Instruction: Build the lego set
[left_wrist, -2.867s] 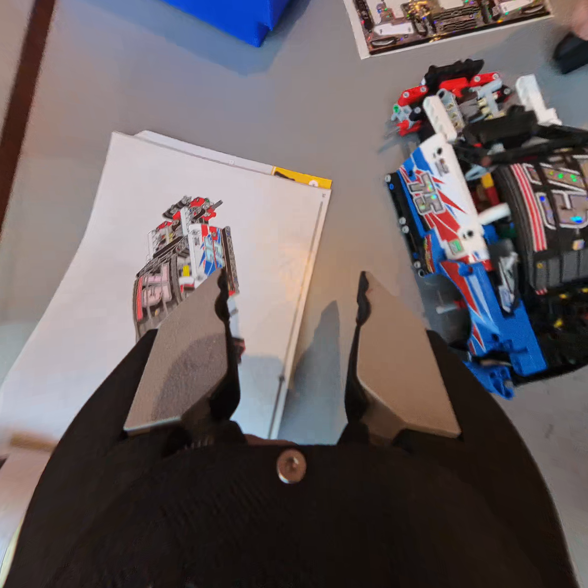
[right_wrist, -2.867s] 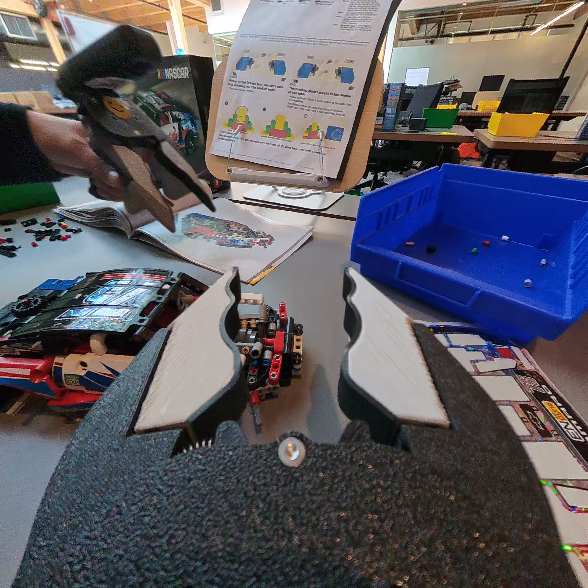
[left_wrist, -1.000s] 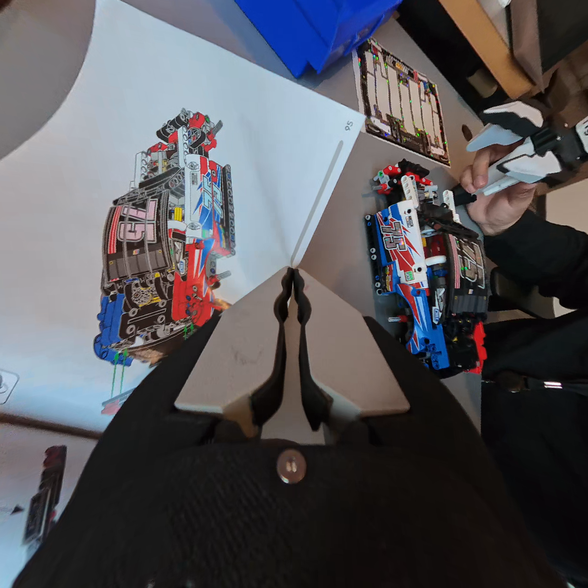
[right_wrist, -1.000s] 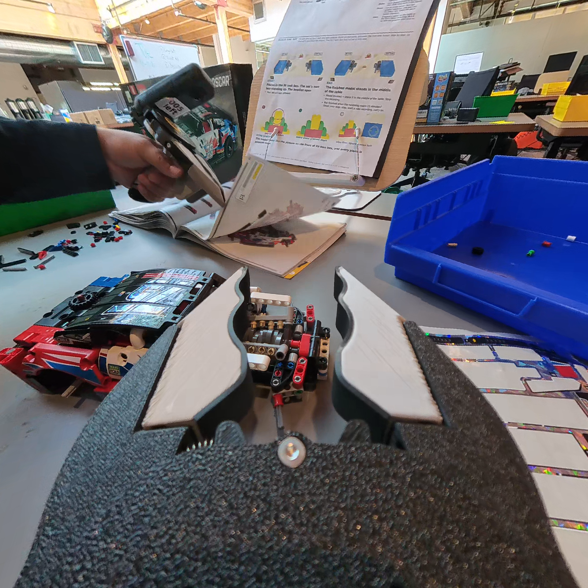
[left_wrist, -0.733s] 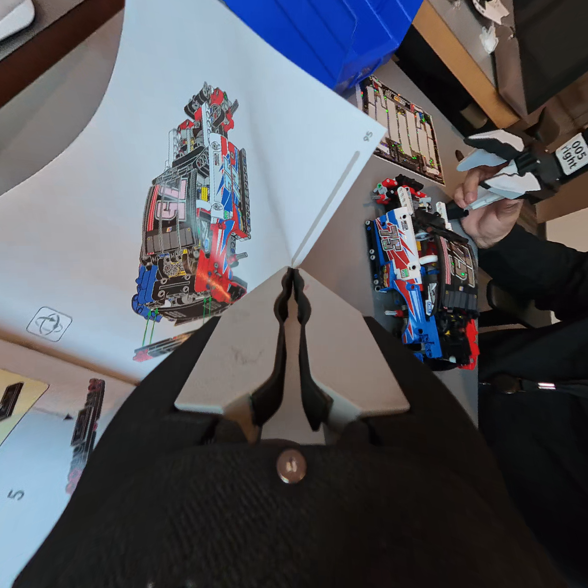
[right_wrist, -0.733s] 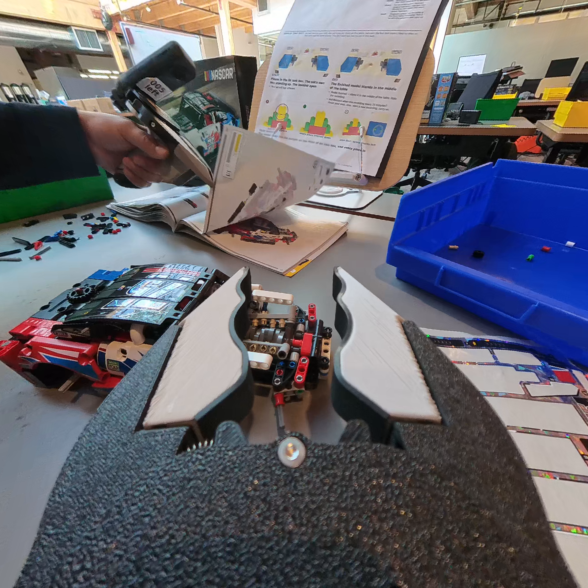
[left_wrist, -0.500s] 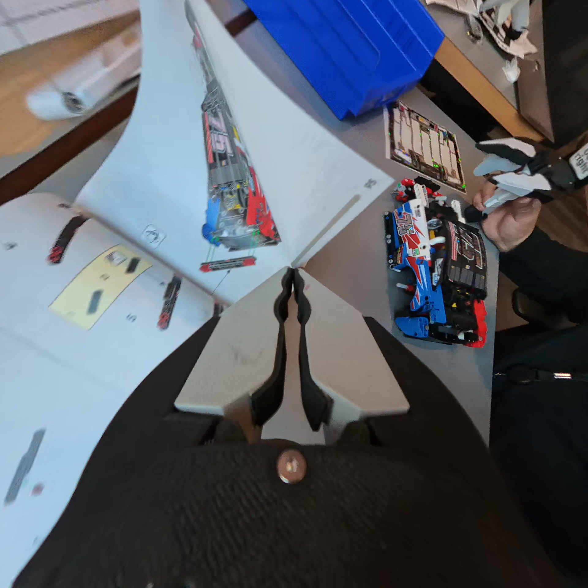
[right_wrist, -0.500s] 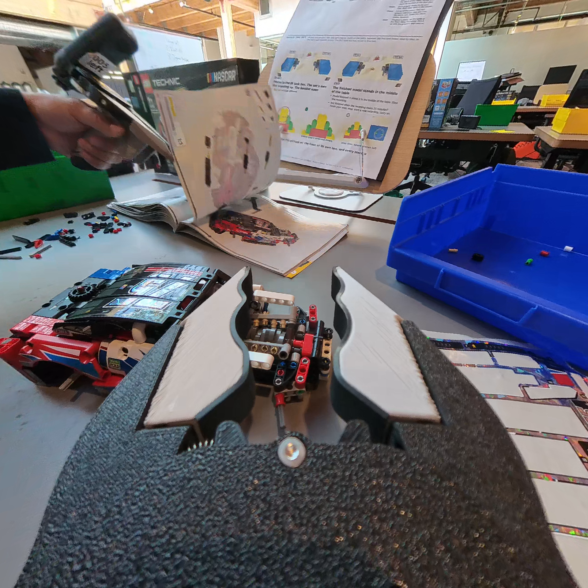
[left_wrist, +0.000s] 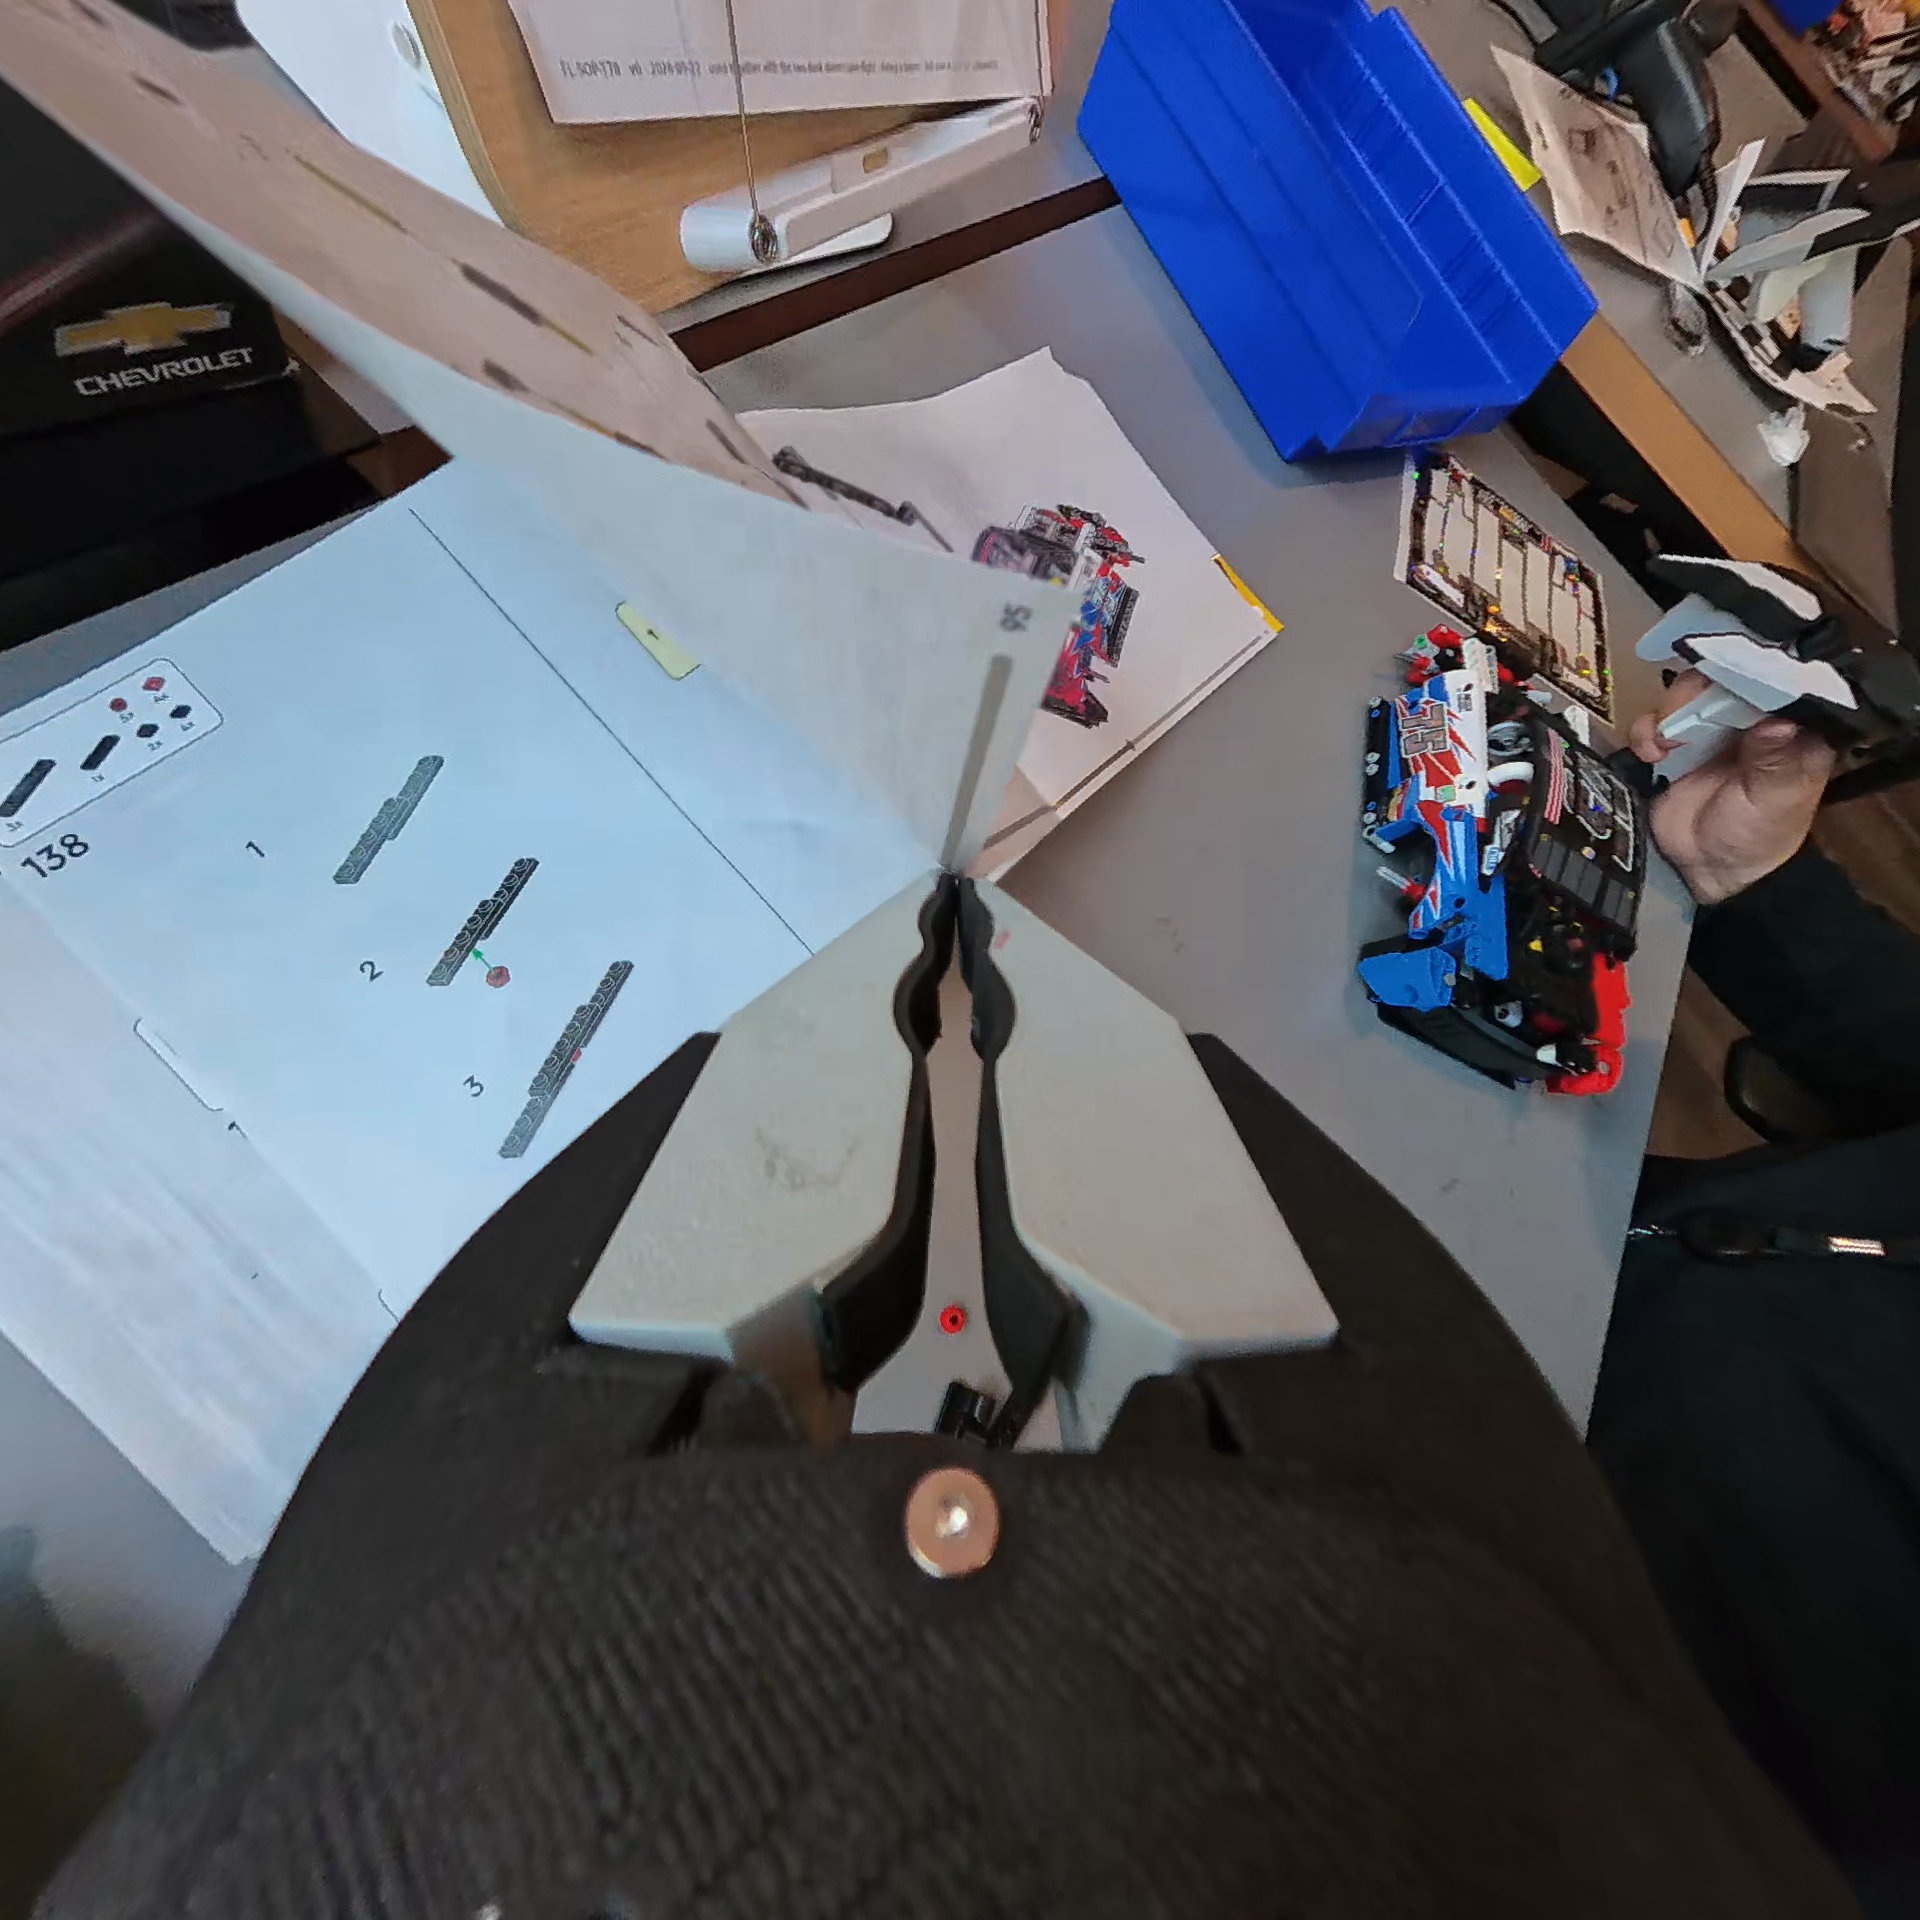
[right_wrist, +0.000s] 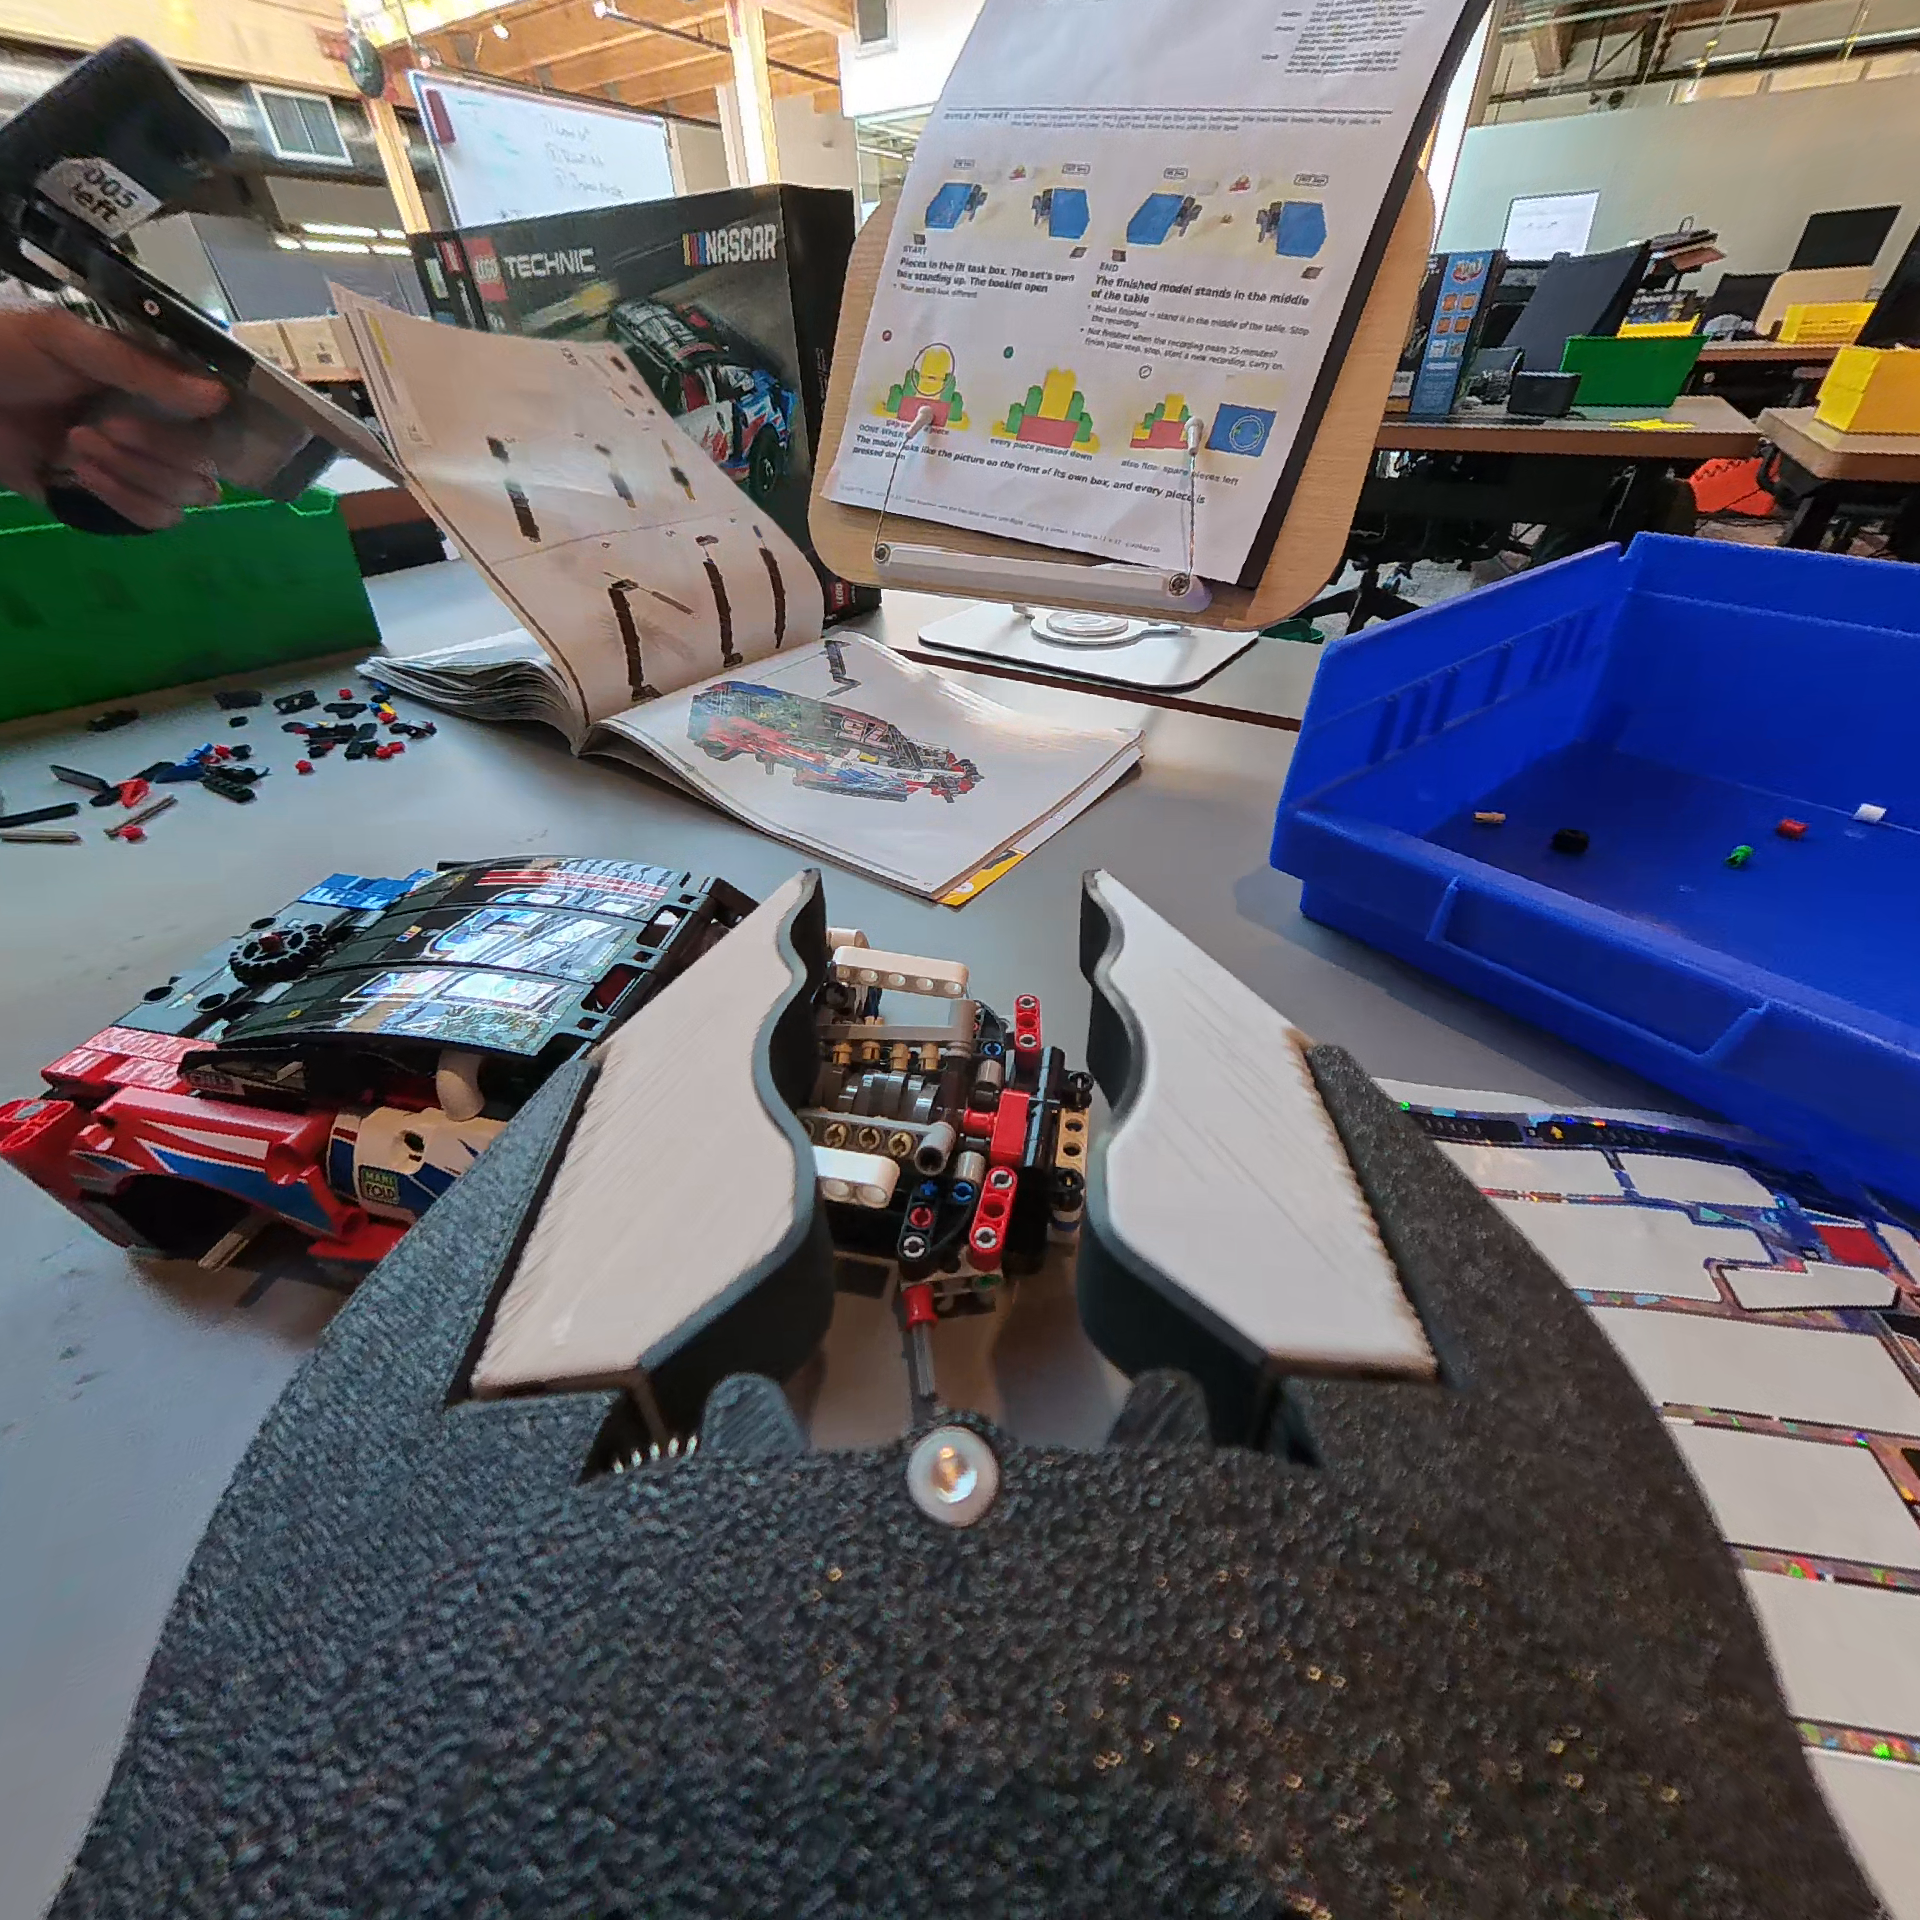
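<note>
My left gripper (left_wrist: 951, 883) is shut on the corner of an instruction booklet page (left_wrist: 790, 623) and holds it lifted over the open booklet (left_wrist: 343, 831). It also shows in the right wrist view (right_wrist: 301, 436), with the page (right_wrist: 582, 499) raised. The partly built race car (left_wrist: 1507, 883) lies on the grey table at the right. In the right wrist view my right gripper (right_wrist: 951, 904) is open, its fingers on either side of the car's exposed engine end (right_wrist: 935, 1101), not touching it. The car's black roof and red side (right_wrist: 343, 1049) lie to the left.
A blue bin (right_wrist: 1662, 831) with a few small pieces stands right. A sticker sheet (right_wrist: 1714, 1299) lies by it. Loose pieces (right_wrist: 229, 748) lie far left before a green bin (right_wrist: 177, 603). A stand with a sheet (right_wrist: 1112, 312) and the set's box (right_wrist: 665, 312) stand behind. My hands' fingertips stand some 45 centimetres from each other.
My left gripper closed on the booklet page corner and has lifted and swung it over to the left. My right gripper has stayed open around the car's engine end.
</note>
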